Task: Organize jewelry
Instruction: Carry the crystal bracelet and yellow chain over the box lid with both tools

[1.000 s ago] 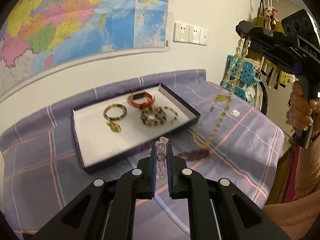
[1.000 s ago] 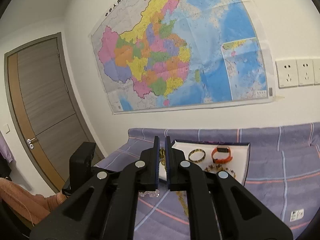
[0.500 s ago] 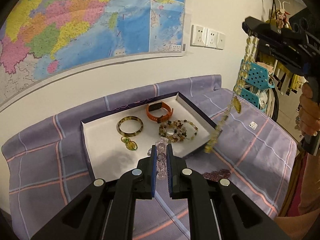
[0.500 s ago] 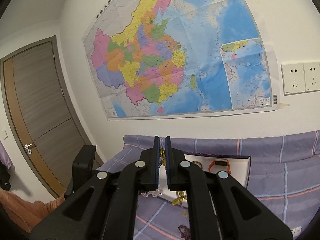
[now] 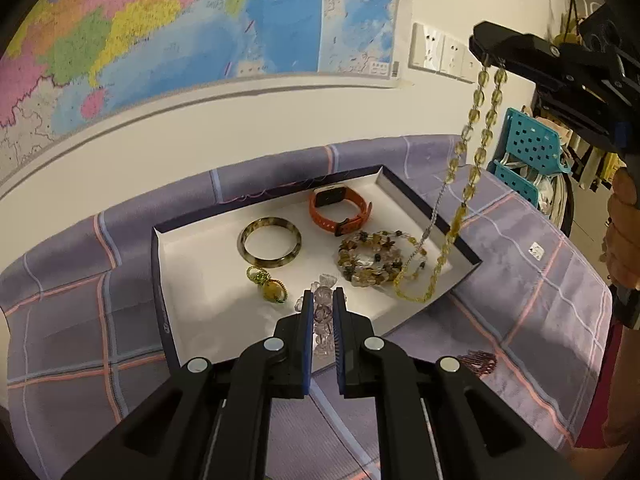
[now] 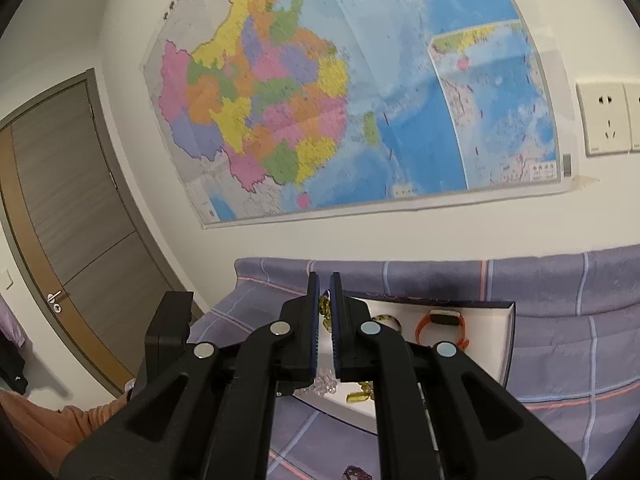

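In the left wrist view my left gripper is shut on a clear crystal bead bracelet, held over the front of the white tray. In the tray lie a green-brown bangle, an orange watch, a mixed-bead bracelet and a yellow-green pendant. At the upper right my right gripper is shut on a yellow bead necklace, whose lower loop rests in the tray's right corner. In the right wrist view the right gripper pinches the necklace above the tray.
A purple checked cloth covers the table. A dark purple bead piece and a small white tag lie on it right of the tray. Behind stand a wall map, sockets, a door and a blue basket.
Both grippers have moved in toward the tray. The necklace's lower end has swung from the cloth into the tray's right corner, and the clear bracelet now hangs over the tray's front.
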Demonstrator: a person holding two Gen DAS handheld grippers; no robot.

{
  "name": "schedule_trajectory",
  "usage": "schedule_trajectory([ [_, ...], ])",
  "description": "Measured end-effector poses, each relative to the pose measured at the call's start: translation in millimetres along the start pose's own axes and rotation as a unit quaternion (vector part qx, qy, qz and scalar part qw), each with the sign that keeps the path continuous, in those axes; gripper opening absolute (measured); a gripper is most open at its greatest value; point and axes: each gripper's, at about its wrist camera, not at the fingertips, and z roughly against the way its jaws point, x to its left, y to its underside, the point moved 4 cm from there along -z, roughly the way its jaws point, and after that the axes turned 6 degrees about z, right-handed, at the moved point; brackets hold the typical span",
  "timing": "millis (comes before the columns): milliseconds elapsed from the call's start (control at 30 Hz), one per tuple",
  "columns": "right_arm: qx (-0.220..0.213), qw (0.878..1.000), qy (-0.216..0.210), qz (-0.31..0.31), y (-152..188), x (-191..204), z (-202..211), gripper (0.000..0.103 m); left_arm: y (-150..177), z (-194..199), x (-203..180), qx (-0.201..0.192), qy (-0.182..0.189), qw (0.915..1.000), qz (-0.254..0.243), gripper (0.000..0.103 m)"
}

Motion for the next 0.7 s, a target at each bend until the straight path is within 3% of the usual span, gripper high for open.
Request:
schedule_trajectory([
  [700,0.064,0.997,0.012,-0.041,41,-44,-45,0.006,8,-42,18,0.042,-0.028,0.9986,0.017,0.008],
])
